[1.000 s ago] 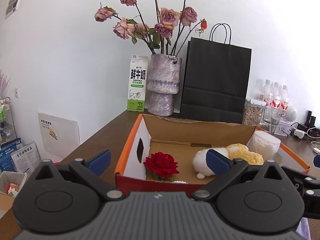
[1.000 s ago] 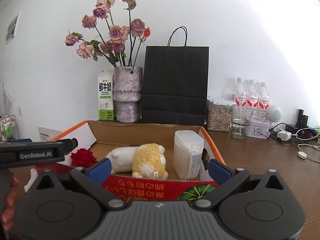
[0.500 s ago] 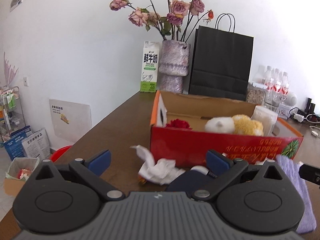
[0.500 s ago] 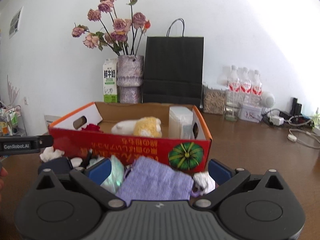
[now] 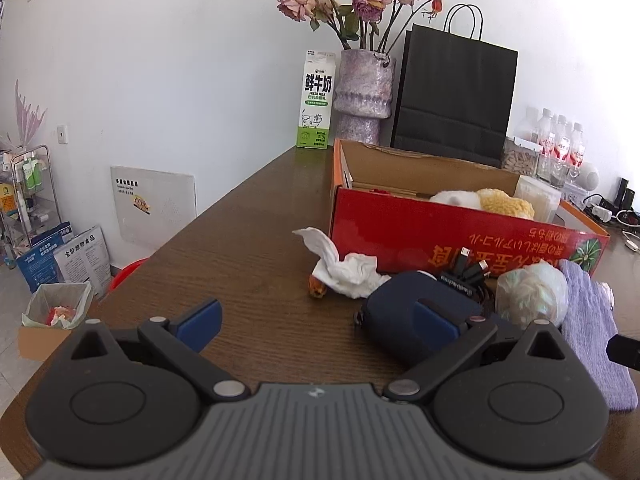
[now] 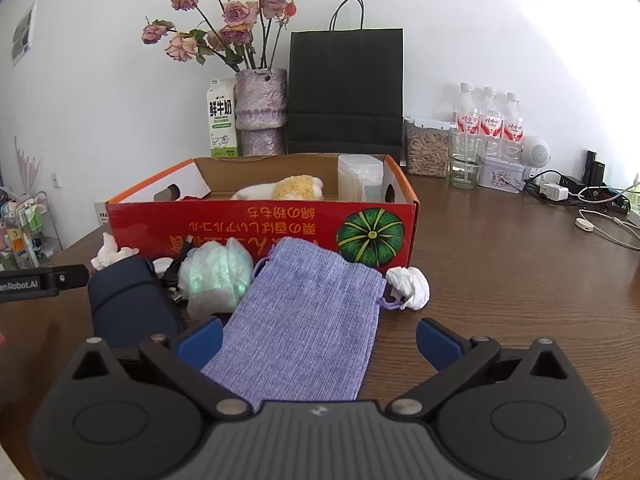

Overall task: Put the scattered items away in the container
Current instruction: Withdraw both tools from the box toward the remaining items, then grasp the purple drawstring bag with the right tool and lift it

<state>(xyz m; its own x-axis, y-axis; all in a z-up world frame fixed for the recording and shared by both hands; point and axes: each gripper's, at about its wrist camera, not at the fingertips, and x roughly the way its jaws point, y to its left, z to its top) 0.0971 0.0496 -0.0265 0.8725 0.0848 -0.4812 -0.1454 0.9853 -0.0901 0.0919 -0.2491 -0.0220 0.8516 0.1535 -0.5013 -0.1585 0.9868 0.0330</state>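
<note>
The red cardboard box (image 5: pixel 440 240) (image 6: pixel 260 224) holds a plush toy (image 6: pixel 280 190), a red rose and a white plastic container (image 6: pixel 358 178). In front of it lie a crumpled tissue (image 5: pixel 344 268), a dark blue pouch (image 5: pixel 408 312) (image 6: pixel 128 304), cables (image 5: pixel 468 270), a filmy plastic bag (image 5: pixel 532 292) (image 6: pixel 216 278), a lilac knit pouch (image 6: pixel 304 320) (image 5: pixel 592 320) and a second tissue (image 6: pixel 408 288). My left gripper (image 5: pixel 316 320) is open, its right finger over the blue pouch. My right gripper (image 6: pixel 318 340) is open, with the lilac pouch between its fingers.
At the back stand a milk carton (image 5: pixel 316 100), a vase of dried roses (image 5: pixel 364 92), a black paper bag (image 5: pixel 456 100), a jar, water bottles (image 6: pixel 488 120) and chargers with cables (image 6: pixel 592 208). The table's left edge (image 5: pixel 168 248) drops to floor clutter.
Both grippers have pulled back from above the box and come down toward the table in front of it. The scattered items now lie close before the open fingers.
</note>
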